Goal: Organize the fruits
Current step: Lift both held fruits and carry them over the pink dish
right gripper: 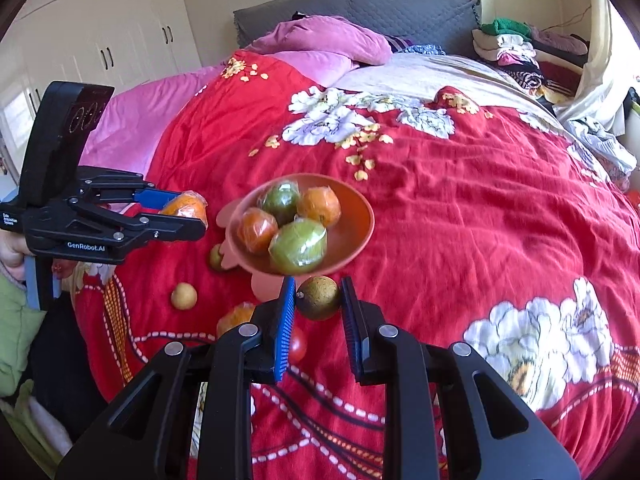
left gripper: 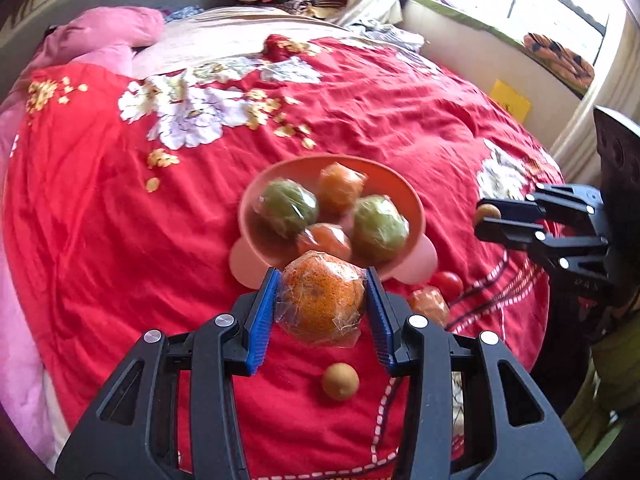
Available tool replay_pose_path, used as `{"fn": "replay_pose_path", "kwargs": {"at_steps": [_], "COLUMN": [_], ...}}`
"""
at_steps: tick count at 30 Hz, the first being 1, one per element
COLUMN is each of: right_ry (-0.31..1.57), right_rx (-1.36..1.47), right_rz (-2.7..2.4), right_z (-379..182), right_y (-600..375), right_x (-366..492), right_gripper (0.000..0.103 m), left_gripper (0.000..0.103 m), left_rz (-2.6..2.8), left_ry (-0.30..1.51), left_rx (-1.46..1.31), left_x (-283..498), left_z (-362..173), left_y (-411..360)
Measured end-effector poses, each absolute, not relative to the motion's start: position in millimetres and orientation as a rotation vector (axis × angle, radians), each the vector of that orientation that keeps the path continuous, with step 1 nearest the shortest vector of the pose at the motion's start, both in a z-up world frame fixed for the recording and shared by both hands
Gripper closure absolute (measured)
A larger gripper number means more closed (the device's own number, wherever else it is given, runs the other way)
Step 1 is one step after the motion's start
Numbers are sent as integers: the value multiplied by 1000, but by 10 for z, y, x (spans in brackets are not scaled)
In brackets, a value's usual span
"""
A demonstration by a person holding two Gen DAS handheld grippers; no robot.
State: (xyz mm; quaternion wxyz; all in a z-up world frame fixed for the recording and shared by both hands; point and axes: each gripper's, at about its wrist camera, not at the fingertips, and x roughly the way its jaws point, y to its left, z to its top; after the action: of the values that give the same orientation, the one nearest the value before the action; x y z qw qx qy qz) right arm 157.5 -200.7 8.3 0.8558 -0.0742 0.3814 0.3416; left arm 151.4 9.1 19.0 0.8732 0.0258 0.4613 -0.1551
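A: In the left gripper?
B: Squeezing a wrapped orange between the blue pads. Held up off the red blanket.

A: And the right gripper?
B: Pinched tight on a small brown fruit. Up off the blanket too.

A: The bowl?
B: Just past the left gripper's tips, straight ahead. Just past the right gripper's tips too, a bit to its left. Full of four wrapped fruits: two green, two orange.

A: Loose fruit on the blanket?
B: Under the left gripper, a small tan ball. Right of its right finger, another wrapped orange one and a red tomato just beyond. Seen from the right gripper, one more small greenish fruit, tucked by the bowl's left side.

A: Anything else?
B: Pink pillows far ahead, by the grey headboard.
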Motion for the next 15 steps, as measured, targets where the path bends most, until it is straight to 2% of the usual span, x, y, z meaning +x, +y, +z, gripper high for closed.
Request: {"fn": "replay_pose_path", "kwargs": {"at_steps": [15], "right_ry": [792], "right_rx": [-171], "right_rz": [705], "right_z": [118], "right_y": [-1851], "right_x": [1868], "right_gripper": [81], "left_gripper": [69], "left_rz": [-223], "left_ry": [962], "left_rx": [-18], "left_x": [1897], "left_z": [98], "left_y": [240]}}
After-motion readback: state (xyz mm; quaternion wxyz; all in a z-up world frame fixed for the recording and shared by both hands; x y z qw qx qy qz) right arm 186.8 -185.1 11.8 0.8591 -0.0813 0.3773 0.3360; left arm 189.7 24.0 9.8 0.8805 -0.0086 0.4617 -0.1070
